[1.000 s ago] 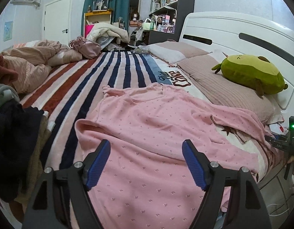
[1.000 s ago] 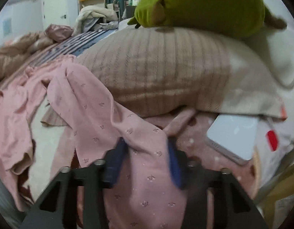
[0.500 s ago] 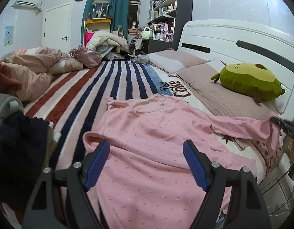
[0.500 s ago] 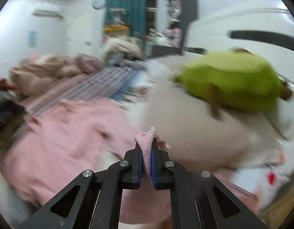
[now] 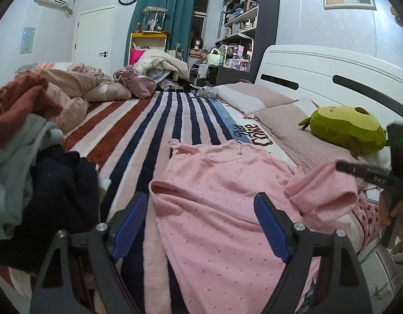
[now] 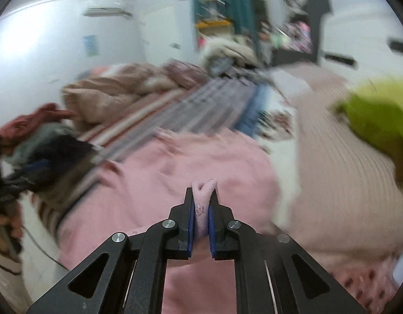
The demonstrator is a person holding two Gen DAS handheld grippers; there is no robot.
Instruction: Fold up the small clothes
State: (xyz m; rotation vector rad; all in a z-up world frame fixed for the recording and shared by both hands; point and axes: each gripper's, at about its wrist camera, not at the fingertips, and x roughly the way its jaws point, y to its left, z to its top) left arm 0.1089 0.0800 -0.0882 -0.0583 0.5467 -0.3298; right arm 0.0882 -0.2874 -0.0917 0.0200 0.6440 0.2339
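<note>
1. The striped bedspread [image 5: 154,130] carries the pink top [image 5: 222,209], spread flat near the bed's foot edge.
2. Its right sleeve [image 5: 321,188], a second ago draped toward the pillow [image 5: 300,136], is now lifted and swung inward over the body, so the first fold has begun.
3. The right gripper [image 6: 201,209] pinches the sleeve cuff [image 6: 203,191].
4. The left gripper [image 5: 201,225] hovers spread wide, empty.

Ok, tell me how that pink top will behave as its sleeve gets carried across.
Probably floppy: the pink top wrinkles on the striped blanket, and its sleeve sags from the right gripper. Likely light, since a small pinch lifts it. The body may drag along.
</note>
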